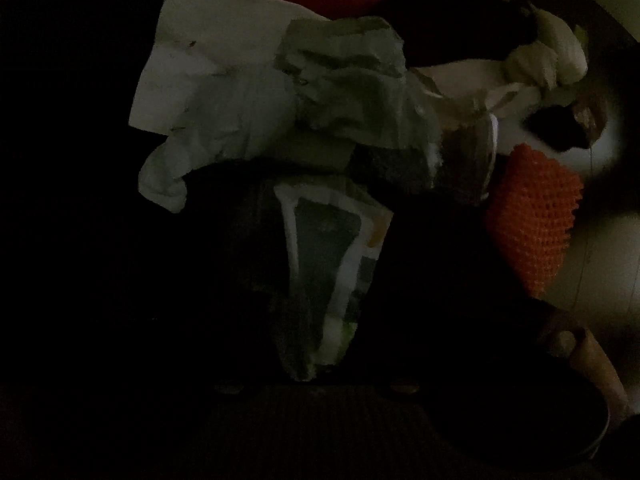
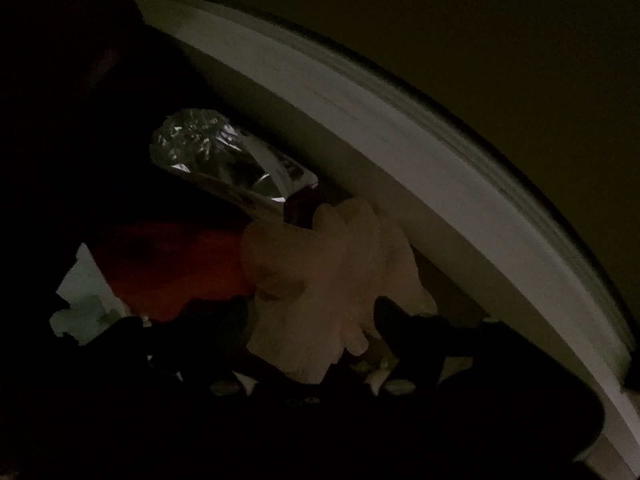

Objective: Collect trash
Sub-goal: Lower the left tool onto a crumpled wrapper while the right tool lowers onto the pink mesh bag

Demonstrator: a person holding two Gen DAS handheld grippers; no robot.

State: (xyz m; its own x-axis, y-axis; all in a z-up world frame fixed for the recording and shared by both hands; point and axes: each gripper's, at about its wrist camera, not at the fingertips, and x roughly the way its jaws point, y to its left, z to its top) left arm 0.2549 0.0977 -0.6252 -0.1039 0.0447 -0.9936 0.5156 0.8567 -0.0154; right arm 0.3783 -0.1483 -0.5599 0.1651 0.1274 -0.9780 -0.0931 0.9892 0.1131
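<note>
While both cameras look into a very dark bin, its pale curved bin wall (image 2: 360, 120) is the best landmark. Well inside that wall in the left wrist view lies a heap of crumpled white and grey-printed paper (image 1: 280, 100), with a torn strip of printed wrapper (image 1: 332, 264) hanging below it toward the camera. The left gripper (image 1: 320, 320) is lost in shadow; its fingers cannot be made out, so whether they pinch the strip or stand apart cannot be told. Between the heap and the wall sits an orange mesh net (image 1: 536, 220), and nearer the wall a knotted white tissue wad (image 1: 552, 60).

In the right wrist view, a crumpled pale pink tissue (image 2: 320, 288) lies just beside the wall, between the dark fingers (image 2: 420, 332) of the right gripper (image 2: 312, 344); they stand apart around it, though contact is too dim to judge. Farther along the wall lies a clear crinkled plastic wrapper (image 2: 212, 152).
</note>
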